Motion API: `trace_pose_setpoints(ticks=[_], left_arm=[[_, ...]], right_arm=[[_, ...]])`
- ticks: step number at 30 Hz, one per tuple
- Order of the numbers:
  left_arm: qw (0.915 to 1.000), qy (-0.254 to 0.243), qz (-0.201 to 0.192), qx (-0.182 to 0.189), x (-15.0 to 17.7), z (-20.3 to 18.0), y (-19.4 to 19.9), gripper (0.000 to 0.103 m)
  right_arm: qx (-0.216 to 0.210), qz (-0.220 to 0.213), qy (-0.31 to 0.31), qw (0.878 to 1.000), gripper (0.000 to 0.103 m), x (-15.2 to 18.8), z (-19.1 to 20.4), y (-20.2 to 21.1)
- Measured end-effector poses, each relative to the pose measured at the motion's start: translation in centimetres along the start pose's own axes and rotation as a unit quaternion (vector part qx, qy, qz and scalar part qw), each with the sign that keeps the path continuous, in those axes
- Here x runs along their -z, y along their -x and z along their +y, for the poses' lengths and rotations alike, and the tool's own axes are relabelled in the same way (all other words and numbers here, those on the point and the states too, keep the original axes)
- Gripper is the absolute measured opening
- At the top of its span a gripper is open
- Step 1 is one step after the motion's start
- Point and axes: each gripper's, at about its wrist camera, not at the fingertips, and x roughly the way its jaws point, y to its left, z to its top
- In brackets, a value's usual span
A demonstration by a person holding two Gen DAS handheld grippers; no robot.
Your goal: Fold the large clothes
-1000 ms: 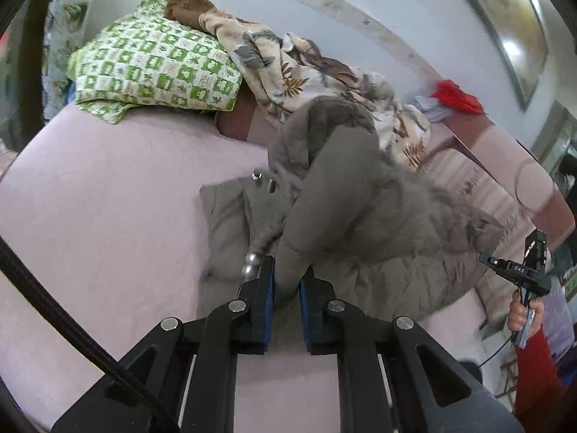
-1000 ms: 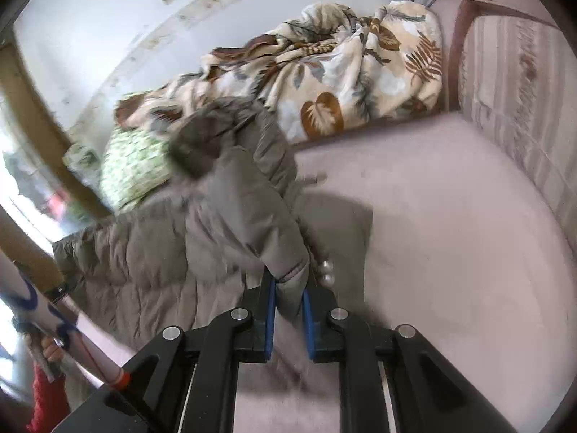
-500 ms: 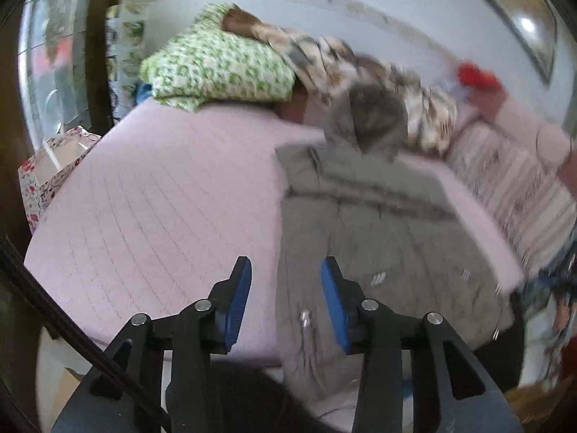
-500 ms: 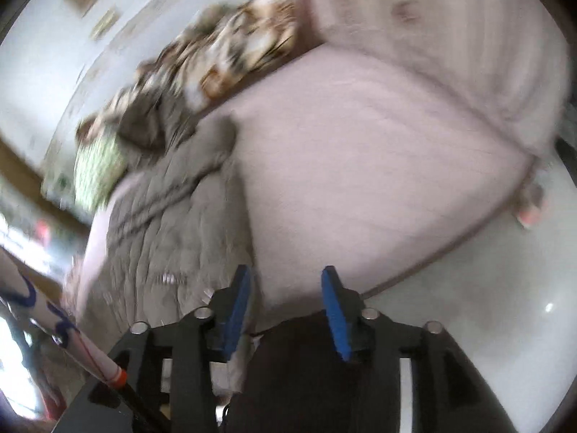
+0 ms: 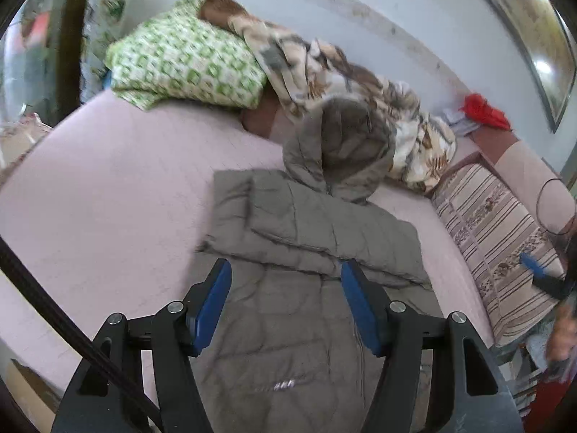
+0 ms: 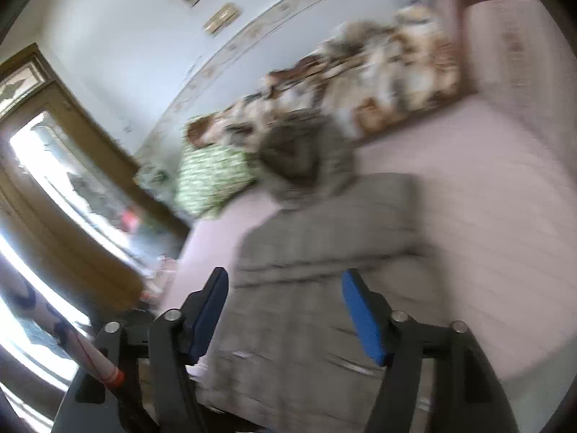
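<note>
A grey hooded puffer jacket (image 5: 310, 252) lies flat on the pink bed (image 5: 108, 187), both sleeves folded across its chest, hood (image 5: 342, 148) toward the wall. My left gripper (image 5: 286, 299) is open and empty above the jacket's lower half. In the blurred right wrist view the same jacket (image 6: 317, 252) lies ahead. My right gripper (image 6: 285, 310) is open and empty above the jacket's hem. The right gripper's blue pad (image 5: 533, 263) shows at the far right of the left wrist view.
A green checked pillow (image 5: 184, 65) and a leaf-print quilt (image 5: 360, 83) lie along the wall behind the hood. A striped cushion (image 5: 494, 238) is on the right, a red cloth (image 5: 483, 110) beyond it. A wooden door frame (image 6: 72, 195) stands left.
Both grippers let go of the sleeve cuffs, opened and pulled back toward the hem. The sleeves now lie folded across the jacket's chest.
</note>
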Motion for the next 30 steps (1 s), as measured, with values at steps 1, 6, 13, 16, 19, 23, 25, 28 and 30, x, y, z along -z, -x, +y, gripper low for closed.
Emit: trace_pose_setpoints(ticks=[1,6,13,16,19,23,25,28,30], left_arm=[[1.0,0.0,0.003,-0.006,-0.2,-0.4,-1.8,0.062],[0.9994,0.004,0.018,-0.03,-0.8,0.4,-8.3,0.062],[0.9978,-0.006,0.018,-0.064,-0.3,3.7,-12.5,0.062],[0.998,0.015,0.027,-0.056,-0.6,5.1,-13.6,0.062],[0.9978,0.037,0.047,-0.029,-0.9,6.4,-14.8,0.062],[0.9967,0.046,0.061,-0.025,-1.0,7.0,-15.6,0.062],[0.9961,0.054,0.067,-0.018,-1.1,7.4,-15.9,0.062],[0.9958,0.059,0.067,-0.023,-1.0,7.5,-15.8,0.062],[0.9957,0.061,0.067,-0.022,-1.0,7.5,-15.6,0.062]], right_arm=[[-0.019,0.011,-0.014,1.0,0.075,-1.7,1.5,-2.4],[-0.011,0.021,-0.043,0.999,0.08,-8.4,6.3,-12.7],[0.074,-0.005,-0.086,0.993,0.085,-17.4,6.3,-28.3],[0.116,-0.017,-0.103,0.988,0.085,-20.9,5.3,-33.7],[0.145,-0.04,-0.143,0.978,0.085,-23.6,3.8,-37.7],[0.17,-0.062,-0.194,0.964,0.085,-25.9,1.7,-41.4],[0.179,-0.063,-0.214,0.958,0.085,-26.5,0.4,-42.7],[0.187,-0.046,-0.225,0.955,0.029,-26.7,-1.3,-43.6],[0.172,-0.022,-0.216,0.961,0.014,-26.0,-1.7,-43.3]])
